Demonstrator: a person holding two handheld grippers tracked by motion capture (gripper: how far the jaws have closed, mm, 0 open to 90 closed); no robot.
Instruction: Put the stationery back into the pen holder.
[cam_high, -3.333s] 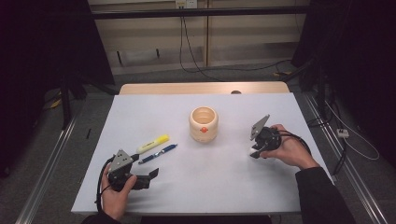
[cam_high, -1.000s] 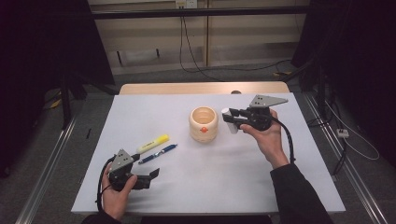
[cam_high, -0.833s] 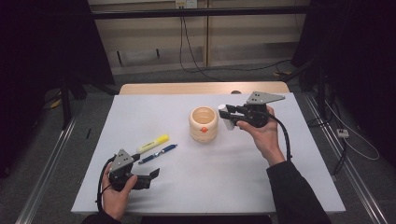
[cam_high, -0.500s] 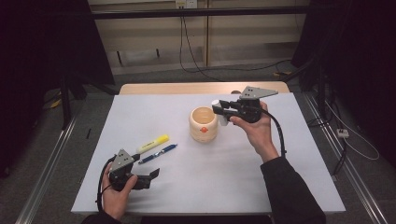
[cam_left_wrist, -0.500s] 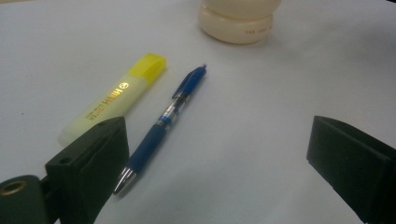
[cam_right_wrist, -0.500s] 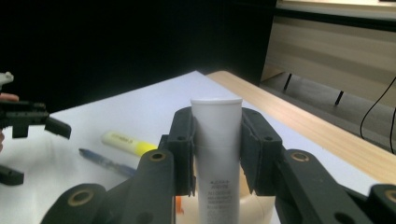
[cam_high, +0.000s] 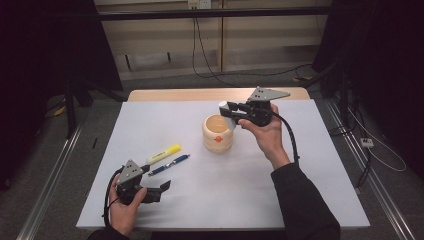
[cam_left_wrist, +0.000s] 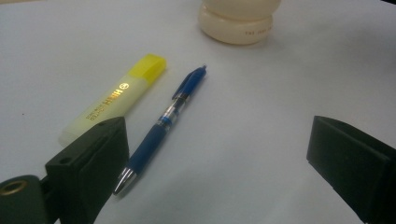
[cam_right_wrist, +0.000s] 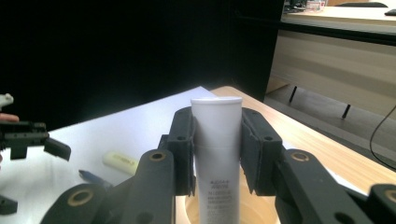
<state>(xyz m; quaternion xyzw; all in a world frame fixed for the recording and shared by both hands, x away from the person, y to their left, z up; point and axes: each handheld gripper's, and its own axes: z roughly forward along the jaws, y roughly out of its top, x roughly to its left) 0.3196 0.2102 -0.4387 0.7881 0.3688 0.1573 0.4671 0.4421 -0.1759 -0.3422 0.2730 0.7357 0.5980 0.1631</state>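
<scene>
My right gripper (cam_high: 228, 110) is shut on an upright white tube (cam_high: 223, 105), held at the right rim of a cream cup (cam_high: 218, 133). In the right gripper view the tube (cam_right_wrist: 217, 149) stands clamped between both pads, directly over the cup's opening (cam_right_wrist: 261, 210). My left gripper (cam_high: 159, 191) rests near the table's front left with its jaws open and nothing between them. A yellow highlighter (cam_high: 164, 153) and a blue pen (cam_high: 169, 164) lie side by side just beyond it. The left gripper view shows the highlighter (cam_left_wrist: 116, 98), the pen (cam_left_wrist: 163, 121) and the cup (cam_left_wrist: 238, 23) farther off.
The white table top (cam_high: 300, 190) ends in a wooden strip (cam_high: 175, 95) at the far edge. A black cable (cam_high: 290, 140) trails from my right gripper past the wrist. Dark floor, rails and loose cables surround the table.
My right hand has carried the white tube leftward and slightly up, from beside the cup to over its right rim. The left gripper has stayed put.
</scene>
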